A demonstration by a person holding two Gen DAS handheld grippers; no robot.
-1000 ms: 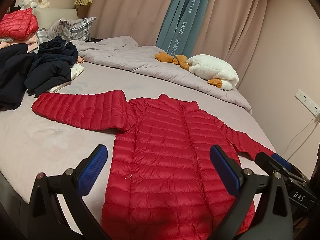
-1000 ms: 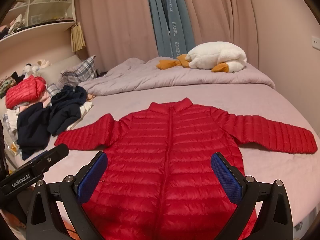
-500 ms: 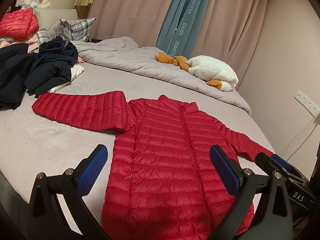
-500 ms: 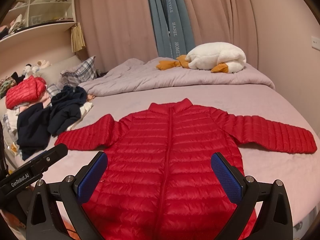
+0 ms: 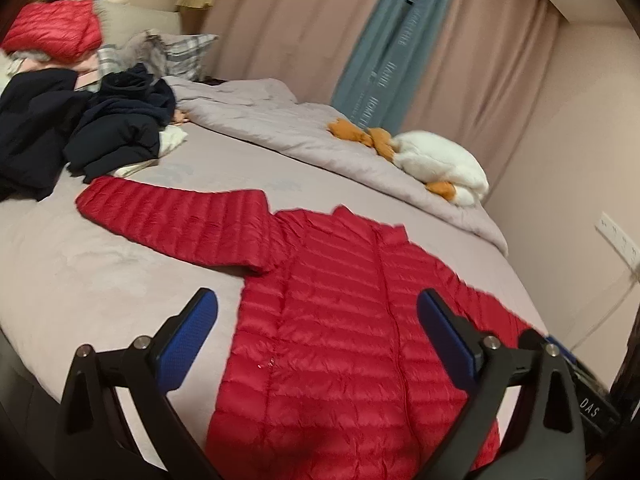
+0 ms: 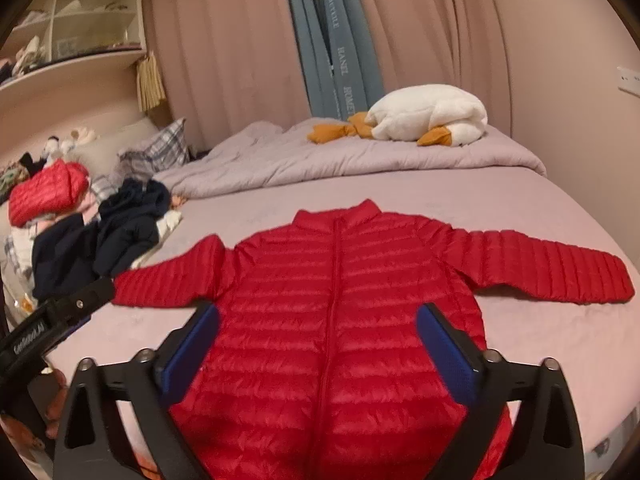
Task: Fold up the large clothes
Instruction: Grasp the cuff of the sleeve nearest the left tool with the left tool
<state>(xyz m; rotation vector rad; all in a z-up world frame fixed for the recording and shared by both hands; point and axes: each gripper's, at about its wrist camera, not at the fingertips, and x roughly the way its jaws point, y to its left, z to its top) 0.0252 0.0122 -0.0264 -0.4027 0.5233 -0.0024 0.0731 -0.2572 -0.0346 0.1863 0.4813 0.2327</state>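
Both handheld rigs look the same: the left gripper (image 5: 317, 332) and right gripper (image 6: 318, 338) are chunky black plastic frames with triangular cutouts, silver screw heads on top, and bright blue textured pads (image 6: 444, 340) inside each finger. White lettering, partly cut off, on the black bodies.

Right tongs (image 6: 318, 334) narrowed slightly; left view seemingly rolled.

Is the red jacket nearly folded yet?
Not yet. Done: the jacket lies flat, zipped, sleeves spread on the bed. In hand: nothing; the left gripper is open, and the right gripper's jaws have just been closing slightly, empty, above it. Left: folding both sleeves and the body.
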